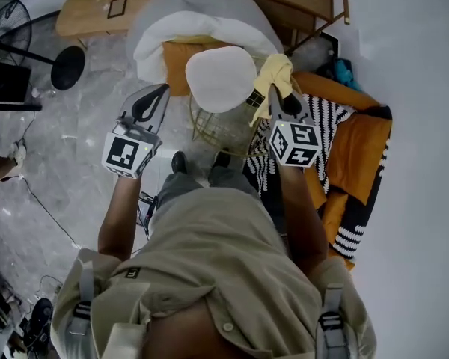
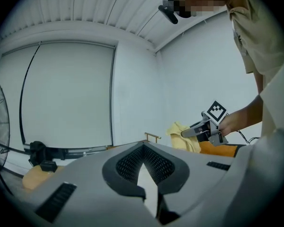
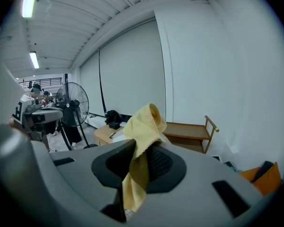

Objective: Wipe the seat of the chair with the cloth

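right gripper [image 1: 284, 99]: clamped on yellow cloth [image 3: 143, 122] | left gripper [image 2: 143, 146]: closed, empty | white chair seat [image 1: 221, 79]: head view only, upper centre

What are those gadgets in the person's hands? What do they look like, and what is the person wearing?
Each is a pale grey plastic tool with two black-padded jaws: the left gripper and the right gripper. Each carries a white cube printed with black square markers. The person wears a beige short-sleeved shirt with grey shoulder straps.
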`<state>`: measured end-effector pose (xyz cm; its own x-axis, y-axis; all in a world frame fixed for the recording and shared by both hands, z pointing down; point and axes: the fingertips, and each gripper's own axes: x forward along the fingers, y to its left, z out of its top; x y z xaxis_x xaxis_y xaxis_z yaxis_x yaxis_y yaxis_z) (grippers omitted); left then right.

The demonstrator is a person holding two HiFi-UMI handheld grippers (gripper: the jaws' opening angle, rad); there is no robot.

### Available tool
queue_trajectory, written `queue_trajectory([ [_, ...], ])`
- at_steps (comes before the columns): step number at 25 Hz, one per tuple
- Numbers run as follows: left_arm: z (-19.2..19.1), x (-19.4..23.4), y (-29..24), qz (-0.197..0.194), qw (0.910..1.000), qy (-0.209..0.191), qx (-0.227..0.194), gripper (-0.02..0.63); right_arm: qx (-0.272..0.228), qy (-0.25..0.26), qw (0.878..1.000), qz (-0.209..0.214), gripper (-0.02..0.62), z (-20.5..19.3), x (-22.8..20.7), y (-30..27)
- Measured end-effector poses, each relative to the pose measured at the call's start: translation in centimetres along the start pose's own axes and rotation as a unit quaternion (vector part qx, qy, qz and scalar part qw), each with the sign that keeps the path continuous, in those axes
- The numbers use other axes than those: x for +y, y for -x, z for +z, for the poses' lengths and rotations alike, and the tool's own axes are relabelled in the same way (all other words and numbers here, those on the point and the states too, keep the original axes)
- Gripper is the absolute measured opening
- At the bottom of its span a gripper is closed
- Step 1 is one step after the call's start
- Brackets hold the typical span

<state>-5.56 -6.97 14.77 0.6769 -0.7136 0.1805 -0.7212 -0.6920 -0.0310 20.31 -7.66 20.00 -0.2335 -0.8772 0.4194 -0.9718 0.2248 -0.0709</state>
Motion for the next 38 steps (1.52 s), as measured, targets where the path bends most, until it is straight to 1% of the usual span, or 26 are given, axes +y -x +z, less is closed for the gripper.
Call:
queue_trajectory([
  [3,-3.5,0.5,-0.3,0.017,0.9996,0.013,0.02,0.015,0.023,0.002,1.0,0.004,0.067,-3.4,-0.9,-3.5],
  [5,-6.3,0.4,-0.2,0.024,0.9989,0.02,0.035,0.015,0.047,0.005,0.999,0.007,0.067,-6.8,-1.3,-5.7],
  [8,-11.0,-0.1,-0.3,0.03,0.9946,0.043,0.089,0.015,0.082,0.02,0.996,0.008,0.067,-12.9,-1.8,-9.8],
  [11,-15.5,0.2,-1.0,0.037,0.9917,0.043,0.115,0.015,0.112,0.049,0.993,0.007,0.067,-19.7,-2.2,-14.8],
  [13,-18.3,0.2,-0.9,0.047,0.9891,0.054,0.129,0.015,0.139,0.061,0.988,0.015,0.069,-24.8,-1.7,-17.6],
  [15,-21.1,0.0,-0.2,0.056,0.9852,0.068,0.147,0.015,0.173,0.066,0.982,0.032,0.069,-30.2,-0.3,-19.5],
  [18,-25.0,-0.5,0.8,0.063,0.9799,0.076,0.173,0.015,0.219,0.075,0.97,0.068,0.069,-37.9,2.9,-21.8],
  [21,-28.4,-0.9,1.0,0.068,0.9778,0.079,0.182,0.015,0.25,0.107,0.956,0.108,0.069,-43.8,6.3,-24.0],
  [25,-31.6,-0.2,1.0,0.072,0.9753,0.084,0.191,0.015,0.266,0.154,0.937,0.168,0.071,-48.2,10.9,-26.8],
  [28,-32.8,-0.2,0.9,0.068,0.9735,0.088,0.2,0.015,0.278,0.168,0.928,0.18,0.071,-49.6,11.4,-27.3],
  [30,-33.0,-0.2,0.5,0.063,0.9737,0.09,0.2,0.015,0.286,0.177,0.927,0.169,0.071,-50.1,9.7,-27.3],
  [32,-32.8,-0.2,0.0,0.058,0.9745,0.089,0.197,0.015,0.298,0.177,0.928,0.136,0.071,-50.4,6.1,-27.2],
  [33,-32.7,-0.1,-0.2,0.056,0.9751,0.088,0.195,0.015,0.305,0.169,0.931,0.109,0.071,-50.5,3.5,-27.2],
  [35,-32.3,0.0,-0.7,0.053,0.9765,0.086,0.191,0.015,0.315,0.14,0.938,0.036,0.071,-50.0,-2.6,-27.0],
  [37,-31.9,0.0,-0.8,0.049,0.9777,0.083,0.186,0.015,0.313,0.108,0.943,-0.036,0.071,-48.8,-8.3,-26.5],
  [38,-31.9,0.0,-0.8,0.048,0.978,0.083,0.186,0.015,0.308,0.098,0.944,-0.061,0.071,-48.0,-10.4,-26.2],
])
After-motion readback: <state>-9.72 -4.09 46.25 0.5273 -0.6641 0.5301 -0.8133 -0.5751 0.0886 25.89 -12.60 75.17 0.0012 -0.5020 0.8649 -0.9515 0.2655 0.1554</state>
